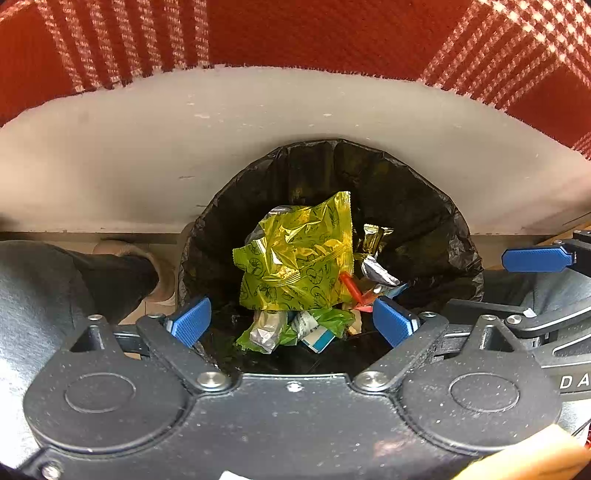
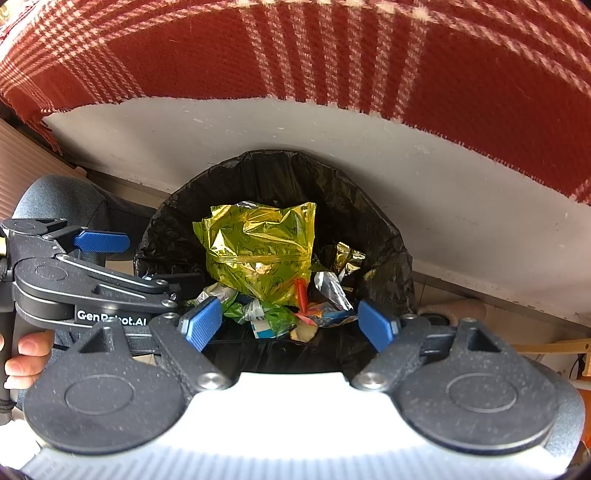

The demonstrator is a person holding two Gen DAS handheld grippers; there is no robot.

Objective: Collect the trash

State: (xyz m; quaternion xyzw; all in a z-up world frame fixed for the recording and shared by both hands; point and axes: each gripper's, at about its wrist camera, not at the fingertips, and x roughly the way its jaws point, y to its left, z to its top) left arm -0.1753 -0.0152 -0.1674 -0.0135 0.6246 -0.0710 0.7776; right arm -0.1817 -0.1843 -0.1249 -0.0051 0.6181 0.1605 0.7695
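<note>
Both grippers hung over a round bin lined with a black plastic bag, each with its blue-padded jaws spread wide and nothing between them. The left gripper and the right gripper framed the same heap of trash inside the liner. On top lay a crinkled yellow-green foil snack bag printed with lemon slices, with a small red plastic piece at its lower right edge, a crumpled silver wrapper and a gold foil scrap to the right, and green film wrappers with a blue-and-white carton nearest the grippers.

Only the left wrist view showed a beige shoe on the floor just left of the bin, touching or nearly touching the liner, and a dark trouser leg above it. Only the right wrist view showed a hand gripping the left tool's handle and the pale slatted surface at the far left.

The bin stood against a white wall base, below the fringed hem of a red-and-white plaid woven cloth. The liner's rim was clear on the wall side; the bin mouth lay open between the pads.
</note>
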